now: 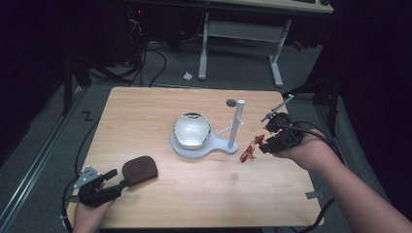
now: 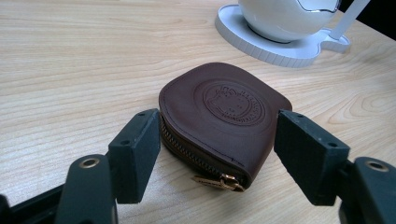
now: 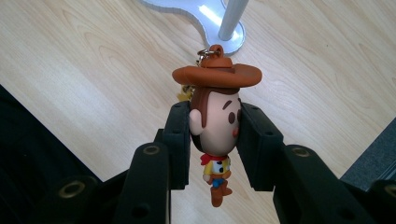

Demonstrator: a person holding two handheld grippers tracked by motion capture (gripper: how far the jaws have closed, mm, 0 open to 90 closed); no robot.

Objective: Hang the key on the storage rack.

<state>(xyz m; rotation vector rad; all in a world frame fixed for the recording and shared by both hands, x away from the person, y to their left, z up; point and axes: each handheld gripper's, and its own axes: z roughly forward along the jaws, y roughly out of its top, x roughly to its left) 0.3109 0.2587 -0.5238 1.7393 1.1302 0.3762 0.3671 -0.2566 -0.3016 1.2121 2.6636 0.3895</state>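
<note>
1. Bench (image 1: pixel 204 194) from above: the left gripper (image 1: pixel 115 178) sits at the near left corner, jaws apart, reaching toward a brown pouch (image 1: pixel 140 169) just ahead of it. The right gripper (image 1: pixel 266 142) hovers at the right, beside the white stand (image 1: pixel 236 127) and its bowl (image 1: pixel 192 129), with a small figure (image 1: pixel 250 150) dangling from it.
2. Left gripper view: the pouch (image 2: pixel 223 116) lies flat between the spread jaws, zip end nearest, neither jaw touching it. My guess is a straight squeeze would take it.
3. Right gripper view: both jaws clamp the cowboy figure's head (image 3: pixel 215 123), hat toward the stand's post (image 3: pixel 231 18), ring uppermost.
</note>
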